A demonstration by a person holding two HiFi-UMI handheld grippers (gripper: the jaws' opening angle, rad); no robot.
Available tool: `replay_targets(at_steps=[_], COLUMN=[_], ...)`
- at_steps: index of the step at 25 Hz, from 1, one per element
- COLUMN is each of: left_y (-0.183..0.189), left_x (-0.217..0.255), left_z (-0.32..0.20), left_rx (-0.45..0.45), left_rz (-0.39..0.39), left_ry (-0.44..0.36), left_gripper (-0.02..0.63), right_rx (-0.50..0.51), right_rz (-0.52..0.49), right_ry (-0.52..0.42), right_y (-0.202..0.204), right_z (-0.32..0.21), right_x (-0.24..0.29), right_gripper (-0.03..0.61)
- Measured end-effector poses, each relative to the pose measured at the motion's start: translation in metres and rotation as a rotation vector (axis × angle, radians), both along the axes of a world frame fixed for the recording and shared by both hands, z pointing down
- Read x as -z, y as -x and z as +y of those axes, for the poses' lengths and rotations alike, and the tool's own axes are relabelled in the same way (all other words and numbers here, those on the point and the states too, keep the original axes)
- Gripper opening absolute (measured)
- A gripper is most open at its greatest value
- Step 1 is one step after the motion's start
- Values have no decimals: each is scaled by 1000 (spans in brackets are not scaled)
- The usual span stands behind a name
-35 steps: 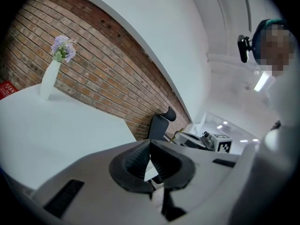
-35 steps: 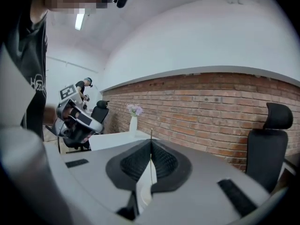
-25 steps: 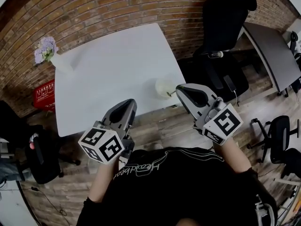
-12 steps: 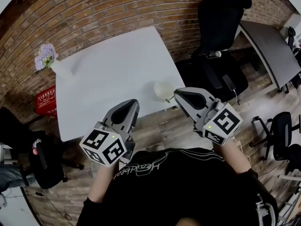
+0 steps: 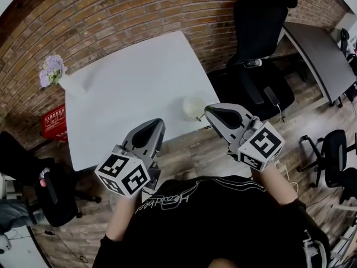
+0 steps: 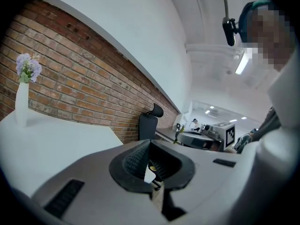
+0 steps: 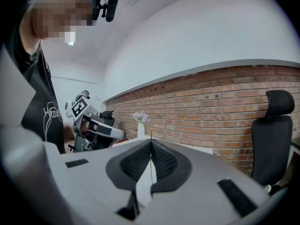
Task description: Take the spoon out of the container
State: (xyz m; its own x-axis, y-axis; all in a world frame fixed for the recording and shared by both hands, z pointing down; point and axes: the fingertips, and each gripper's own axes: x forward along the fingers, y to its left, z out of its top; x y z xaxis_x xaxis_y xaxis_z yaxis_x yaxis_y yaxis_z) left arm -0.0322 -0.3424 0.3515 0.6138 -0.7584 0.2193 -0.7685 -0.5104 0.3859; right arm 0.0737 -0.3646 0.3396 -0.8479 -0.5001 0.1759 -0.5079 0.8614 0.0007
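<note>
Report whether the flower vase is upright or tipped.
Upright: the vase stands straight on the white table, flowers on top.

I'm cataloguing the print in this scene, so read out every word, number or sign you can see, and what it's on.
"Head...": white script on the black shirt; only the start reads, and not surely. The rest is too distorted.
White print on the red box beside the table: too small to read.
No other words or numbers can be read.

White surface [image 5: 134, 88]; red-brown brick wall [image 5: 128, 10] with pale mortar lines. Lilac flowers [image 5: 51, 68] in a white vase [image 5: 71, 82]. Cream container [image 5: 192, 106]. Thin gold spoon [image 7: 151, 134]. Grey left tool [image 5: 154, 124] and right tool [image 5: 210, 111], their cubes patterned in black-and-white squares. Black chair [image 5: 262, 27]. Red crate [image 5: 54, 118].
</note>
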Motion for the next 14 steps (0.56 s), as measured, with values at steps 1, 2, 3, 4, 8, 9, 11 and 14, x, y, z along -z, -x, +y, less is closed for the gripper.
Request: replay_targets(at_steps=[1, 2, 3, 4, 8, 9, 11, 14], left_y=[0, 1, 1, 0, -1, 0, 1, 1], left_x=[-1, -2, -3, -3, -5, -6, -7, -8], left_z=[-1, -2, -3, -4, -8, -9, -11, -14], left_rx=[-1, -2, -3, -3, -4, -3, 0, 3], left_rz=[2, 4, 6, 8, 13, 14, 14, 15], left_ry=[3, 7, 9, 10, 13, 14, 16, 17], left_gripper=[5, 5, 5, 5, 5, 5, 5, 5], right_rx=[-3, -6, -8, -10, -17, -18, -19, -22], right_rz=[0, 0, -1, -3, -1, -1, 1, 5], right_ry=[1, 3, 5, 7, 12, 12, 10, 6], right_y=[0, 0, 0, -1, -3, -3, -3, -4], right_z=[-1, -2, -3, -4, -9, -10, -12, -16], right_x=[0, -1, -2, -2, -4, -5, -5, -6], right_gripper=[-2, -2, -2, -2, -2, -2, -2, -2])
